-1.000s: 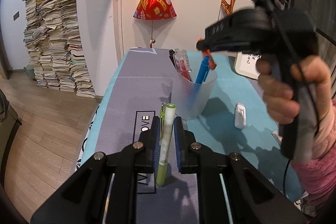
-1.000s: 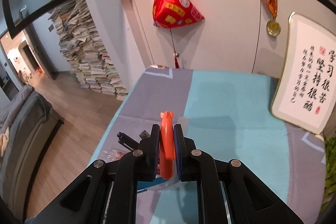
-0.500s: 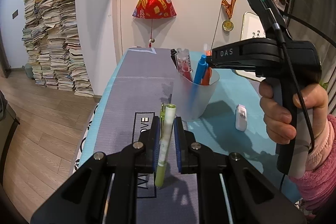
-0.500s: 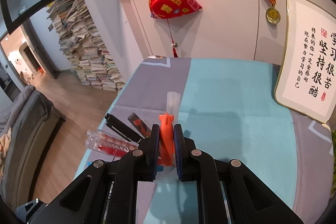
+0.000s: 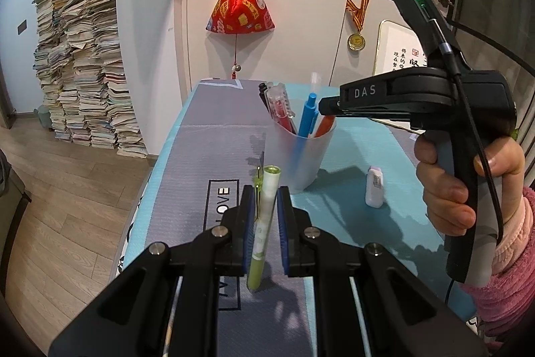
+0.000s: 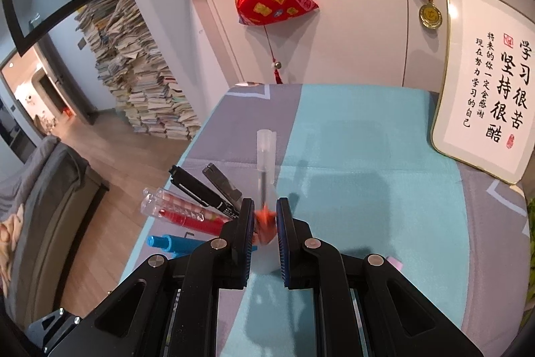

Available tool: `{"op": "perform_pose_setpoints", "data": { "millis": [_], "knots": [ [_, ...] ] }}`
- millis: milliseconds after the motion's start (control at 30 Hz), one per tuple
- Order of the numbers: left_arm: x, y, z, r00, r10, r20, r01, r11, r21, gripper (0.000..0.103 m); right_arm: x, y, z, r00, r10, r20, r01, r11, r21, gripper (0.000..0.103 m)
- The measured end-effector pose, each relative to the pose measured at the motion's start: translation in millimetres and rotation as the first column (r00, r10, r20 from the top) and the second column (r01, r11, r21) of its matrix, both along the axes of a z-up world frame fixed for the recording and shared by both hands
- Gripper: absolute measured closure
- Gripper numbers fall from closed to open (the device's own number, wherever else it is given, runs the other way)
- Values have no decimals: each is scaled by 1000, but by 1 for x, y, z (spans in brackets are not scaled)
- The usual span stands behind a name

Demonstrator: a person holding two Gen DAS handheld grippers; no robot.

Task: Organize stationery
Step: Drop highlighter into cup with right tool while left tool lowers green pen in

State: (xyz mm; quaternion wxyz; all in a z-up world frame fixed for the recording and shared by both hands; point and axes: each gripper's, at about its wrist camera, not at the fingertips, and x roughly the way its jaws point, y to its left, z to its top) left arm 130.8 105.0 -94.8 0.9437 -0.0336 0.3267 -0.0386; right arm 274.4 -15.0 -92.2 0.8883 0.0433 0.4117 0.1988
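Observation:
My left gripper (image 5: 264, 206) is shut on a pale green pen (image 5: 267, 199), held above the grey mat and short of the cup. A translucent cup (image 5: 301, 159) stands ahead with a blue pen (image 5: 307, 116), a red-and-clear pen (image 5: 279, 104) and a black marker in it. My right gripper (image 5: 327, 107), held by a hand in a pink sleeve, hangs over the cup's rim. It is shut on an orange pen (image 5: 324, 126) whose lower end is inside the cup. In the right wrist view the orange pen (image 6: 265, 223) shows blurred between the pads of the right gripper (image 6: 264, 206).
A small white eraser-like item (image 5: 374, 186) lies on the teal cloth right of the cup. A framed calligraphy board (image 6: 488, 89) leans at the back right. The table's left edge (image 5: 157, 163) drops to a wood floor with tall stacks of books (image 5: 83, 72).
The right gripper sank toward the cup, and the orange pen went down among the other pens. The left gripper and its green pen stayed put.

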Motion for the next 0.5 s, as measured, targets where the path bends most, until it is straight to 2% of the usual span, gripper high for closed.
{"op": "perform_pose_setpoints", "data": {
  "millis": [333, 500],
  "knots": [
    [-7, -11, 6, 1000, -14, 15, 13, 1000, 15, 92, -12, -19, 10, 1000, -18, 11, 18, 999, 32, 90],
    [-9, -18, 9, 1000, -21, 19, 21, 999, 26, 92, -25, -37, 9, 999, -40, 14, 40, 999, 16, 90]
  ]
}}
